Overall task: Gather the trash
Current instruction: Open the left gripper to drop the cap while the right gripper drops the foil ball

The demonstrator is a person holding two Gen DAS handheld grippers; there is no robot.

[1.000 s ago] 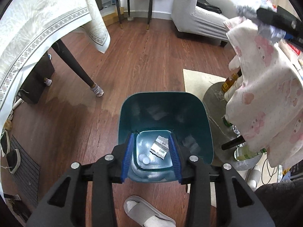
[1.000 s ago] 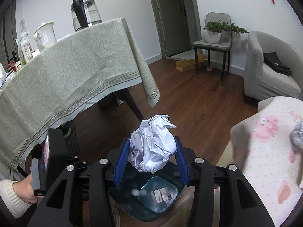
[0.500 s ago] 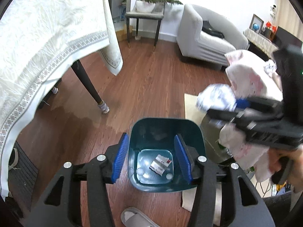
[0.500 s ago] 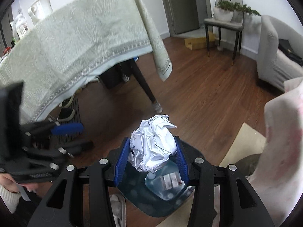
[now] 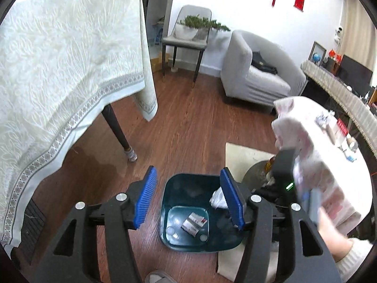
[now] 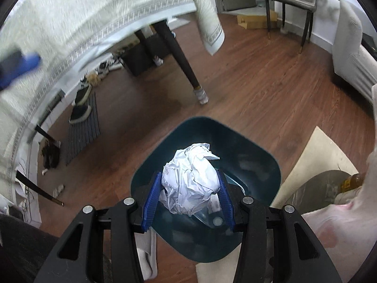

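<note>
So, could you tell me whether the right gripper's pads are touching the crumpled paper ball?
Touching. In the right wrist view both blue pads of the right gripper press against the sides of the crumpled paper ball, held above the teal bin.

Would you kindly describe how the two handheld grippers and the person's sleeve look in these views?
Both the left gripper and right gripper have matte black, forked arms with triangular cut-outs, silver round bolts and ribbed blue pads on the fingers. In the left view, the right gripper's black body shows a small green light. The sleeve is cream ribbed knit. No cables show.
</note>
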